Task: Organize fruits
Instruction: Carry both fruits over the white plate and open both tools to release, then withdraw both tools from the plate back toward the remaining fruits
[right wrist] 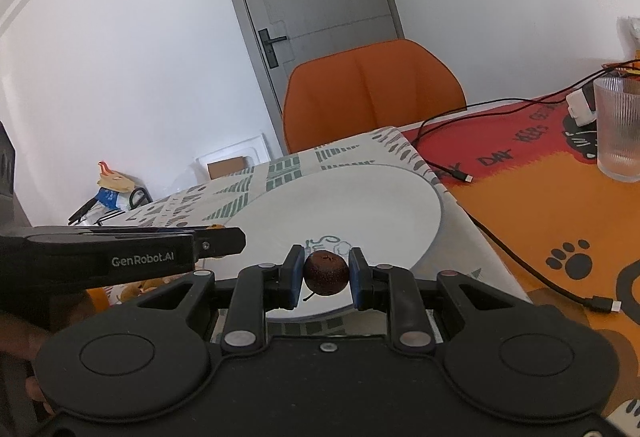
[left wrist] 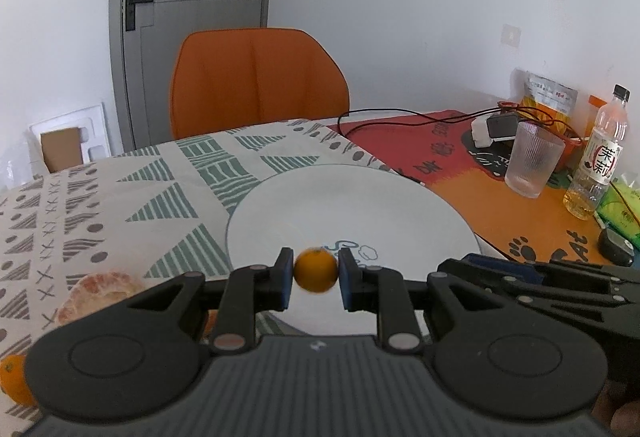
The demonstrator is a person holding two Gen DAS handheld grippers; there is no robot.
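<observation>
My left gripper (left wrist: 316,277) is shut on a small round orange fruit (left wrist: 316,271), held just above the near part of a white plate (left wrist: 352,197). My right gripper (right wrist: 325,277) is shut on a dark brown round fruit (right wrist: 325,273) with a thin stem, over the near rim of the same plate (right wrist: 340,205). In the right wrist view the left gripper (right wrist: 224,241) reaches in from the left, level with the plate's edge. A peeled citrus (left wrist: 100,289) and a whole orange (left wrist: 12,377) lie on the patterned cloth, left of the plate.
An orange chair (left wrist: 256,81) stands behind the table. On the red and orange mat (left wrist: 480,197) to the right are a ribbed glass (left wrist: 532,161), a drink bottle (left wrist: 600,157), a charger with black cables (right wrist: 520,261) and a green tissue pack (left wrist: 620,209).
</observation>
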